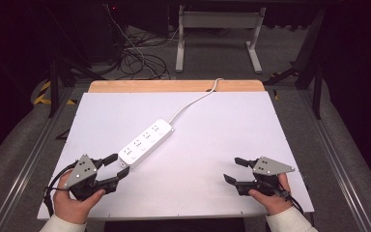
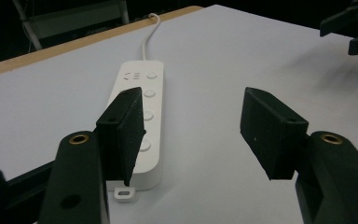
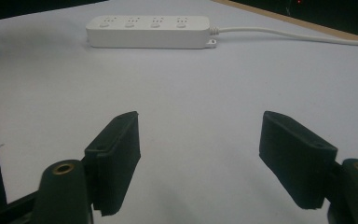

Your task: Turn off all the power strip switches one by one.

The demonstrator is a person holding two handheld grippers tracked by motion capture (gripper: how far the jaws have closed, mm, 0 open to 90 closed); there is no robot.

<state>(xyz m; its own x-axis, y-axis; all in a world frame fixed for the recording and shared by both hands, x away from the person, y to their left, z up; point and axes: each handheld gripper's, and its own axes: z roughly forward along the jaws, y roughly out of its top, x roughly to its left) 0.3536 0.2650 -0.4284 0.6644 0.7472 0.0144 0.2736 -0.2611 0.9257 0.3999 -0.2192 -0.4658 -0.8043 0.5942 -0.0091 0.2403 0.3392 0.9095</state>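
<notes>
A white power strip [image 1: 146,142] lies slantwise on the white table top [image 1: 207,145], and its cable [image 1: 193,102] runs off over the far edge. My left gripper [image 1: 119,166] sits at the strip's near end with its jaws apart. In the left gripper view the strip [image 2: 135,77] runs away ahead, partly behind the left jaw. Its near end reaches into the left side of the gap of my left gripper [image 2: 191,107], and no pad presses on it. My right gripper [image 1: 232,169] rests open at the front right. From my right gripper [image 3: 200,121] the strip [image 3: 149,31] lies well away.
A wooden strip [image 1: 174,86] borders the table's far edge. Beyond it on the floor are tangled cables [image 1: 135,58] and a white desk frame [image 1: 217,29]. Metal rails [image 1: 29,159] run along both sides. The other hand's gripper [image 2: 354,28] shows at the top right of the left gripper view.
</notes>
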